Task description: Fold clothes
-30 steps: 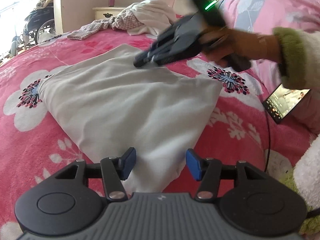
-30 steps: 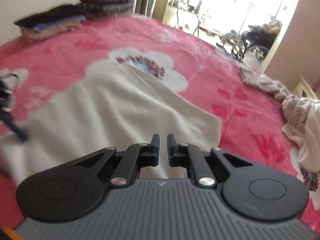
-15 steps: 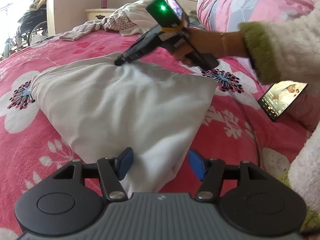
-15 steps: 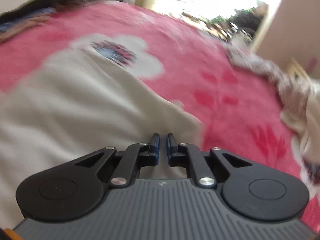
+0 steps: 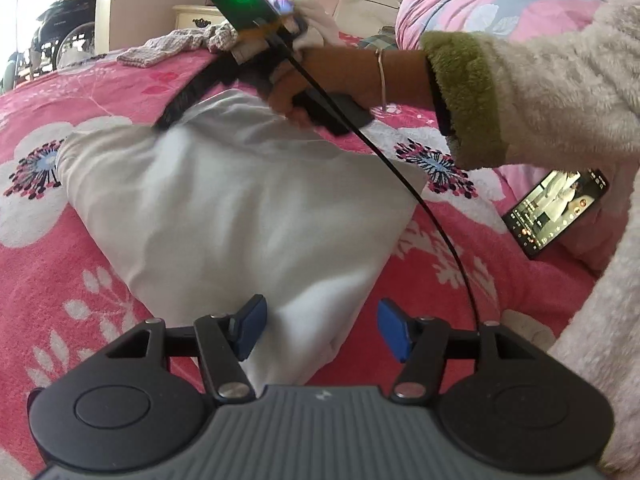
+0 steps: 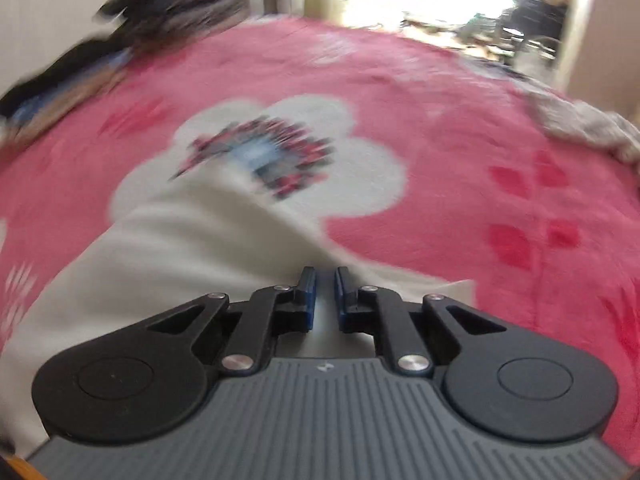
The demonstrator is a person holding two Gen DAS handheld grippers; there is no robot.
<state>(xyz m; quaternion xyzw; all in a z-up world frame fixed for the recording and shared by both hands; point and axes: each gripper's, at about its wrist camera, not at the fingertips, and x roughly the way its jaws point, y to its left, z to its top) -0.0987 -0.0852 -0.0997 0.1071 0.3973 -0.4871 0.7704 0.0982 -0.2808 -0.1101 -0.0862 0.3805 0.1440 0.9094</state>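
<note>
We hold the left gripper [image 5: 320, 330] low over the near corner of the folded white garment [image 5: 240, 216], which lies flat on the pink flowered blanket [image 5: 48, 300] covering the bed. Its blue pads [image 5: 394, 334] stand wide apart, the near corner of the cloth lying between them with neither pad pressing on it; these jaws have just been opening a little.

Across the garment, at its far edge, our right hand [image 5: 294, 92] grips the handle of the right gripper [image 6: 325, 292], whose dark fingers reach down to the cloth's far corner. In the right wrist view its pads stand narrow, with only a thin gap between them, and we see nothing pinched there; the white cloth lies just under and ahead of the tips. That view is blurred.

A cable [image 5: 420, 200] runs from the right gripper across the garment's right corner. A lit phone [image 5: 556, 212] lies on the blanket toward the right edge of the bed, well apart from the garment. A heap of other clothes [image 5: 180, 42] sits near the far edge.
</note>
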